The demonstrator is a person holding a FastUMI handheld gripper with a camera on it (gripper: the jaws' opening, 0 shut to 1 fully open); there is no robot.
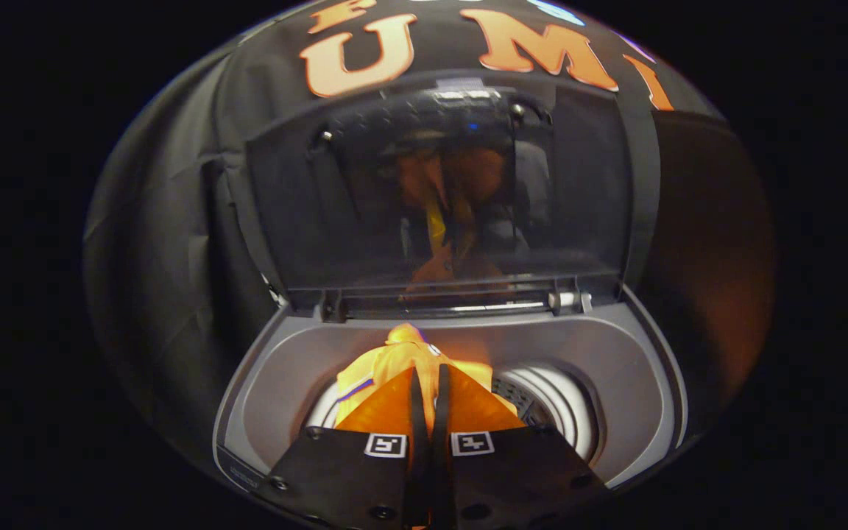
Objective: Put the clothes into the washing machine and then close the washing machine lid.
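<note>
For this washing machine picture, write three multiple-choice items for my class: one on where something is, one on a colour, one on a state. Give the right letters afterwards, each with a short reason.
1. Where is the garment?
A. Draped on the raised lid
B. Over the drum opening, just ahead of the jaws
C. On the floor beside the machine

2. What is the garment's main colour?
A. Yellow-orange
B. Green
C. White

3. How does the washing machine lid stand?
A. Shut flat
B. Taken off
C. Raised open behind the drum

Answers:
1 B: the cloth hangs over the drum, at the tips of the gripper.
2 A: the fabric is yellow-orange with a thin dark stripe.
3 C: the dark see-through lid stands up on its hinge at the back of the tub.

The jaws are nearly together, apparently pinching the cloth.
</note>
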